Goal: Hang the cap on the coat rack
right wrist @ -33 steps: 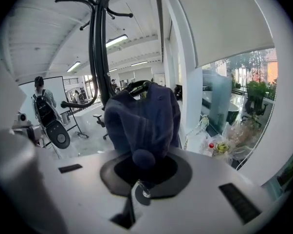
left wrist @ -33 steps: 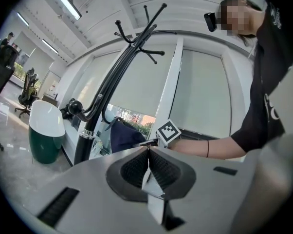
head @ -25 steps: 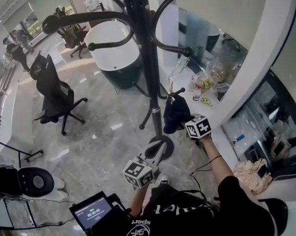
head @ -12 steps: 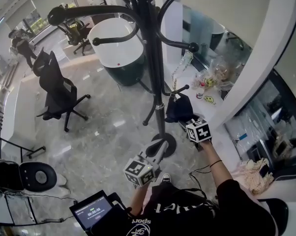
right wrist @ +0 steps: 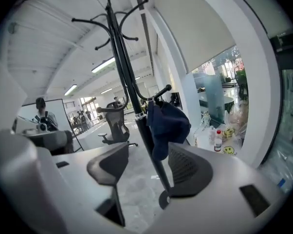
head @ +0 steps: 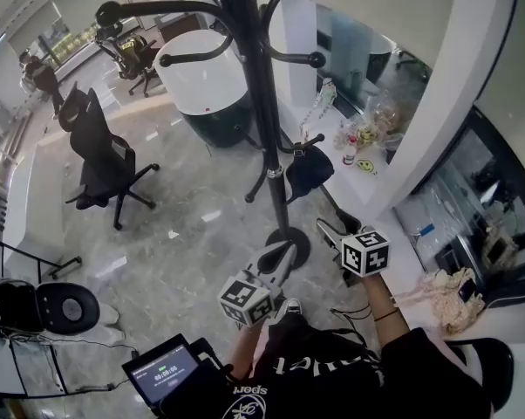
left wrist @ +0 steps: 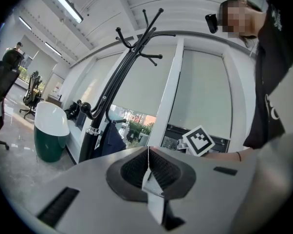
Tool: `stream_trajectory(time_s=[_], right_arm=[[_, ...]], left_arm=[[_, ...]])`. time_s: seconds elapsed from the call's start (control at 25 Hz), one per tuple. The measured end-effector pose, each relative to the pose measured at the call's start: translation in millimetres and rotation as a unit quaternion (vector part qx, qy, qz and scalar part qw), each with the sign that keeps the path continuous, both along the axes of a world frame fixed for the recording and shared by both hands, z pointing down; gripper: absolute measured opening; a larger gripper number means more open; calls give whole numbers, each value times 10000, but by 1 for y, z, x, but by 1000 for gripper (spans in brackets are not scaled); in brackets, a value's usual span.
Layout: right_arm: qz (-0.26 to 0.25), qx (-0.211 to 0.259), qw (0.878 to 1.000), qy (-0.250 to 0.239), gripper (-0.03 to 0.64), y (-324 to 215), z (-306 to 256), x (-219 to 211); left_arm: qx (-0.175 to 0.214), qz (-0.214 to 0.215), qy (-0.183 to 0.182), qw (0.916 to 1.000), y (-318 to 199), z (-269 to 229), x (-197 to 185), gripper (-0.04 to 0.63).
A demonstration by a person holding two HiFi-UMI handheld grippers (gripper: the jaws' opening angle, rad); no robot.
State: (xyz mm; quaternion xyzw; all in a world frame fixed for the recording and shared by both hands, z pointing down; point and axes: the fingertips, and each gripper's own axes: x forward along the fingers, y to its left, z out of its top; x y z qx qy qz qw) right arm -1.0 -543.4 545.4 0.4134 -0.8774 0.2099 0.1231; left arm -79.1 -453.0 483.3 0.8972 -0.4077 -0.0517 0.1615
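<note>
Right claw point(head: 332, 226), just opened, backed off cap point(head: 308, 169).

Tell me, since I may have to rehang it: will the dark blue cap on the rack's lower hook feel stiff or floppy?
Probably floppy: the cap hangs slack and folded from the hook. Likely light too, as that thin hook carries it. A push would probably swing it; how securely it sits, I can't tell.

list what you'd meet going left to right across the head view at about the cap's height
chair → tub → rack → cap → bottle
</note>
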Motion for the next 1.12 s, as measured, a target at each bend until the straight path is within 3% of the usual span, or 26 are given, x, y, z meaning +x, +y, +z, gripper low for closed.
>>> stream_trajectory(time_s=[0.24,0.44,0.88,1.12], right_arm=[[-242,111,9995,-157,249,79,-17,-1],[-150,111,9994,-276,44,138,-16,18],[-347,-236,9981,-440,15,264,4,44],[-669,-373,9953,-593,15,320,9,28]], left_arm=[[2,120,-14,9999,39,-3,18,6],[27,179,-41,9998,77,-5,37,6],[-298,152,4,9994,203,19,82,5],[-331,-57,-130,9994,254,20,73,6]])
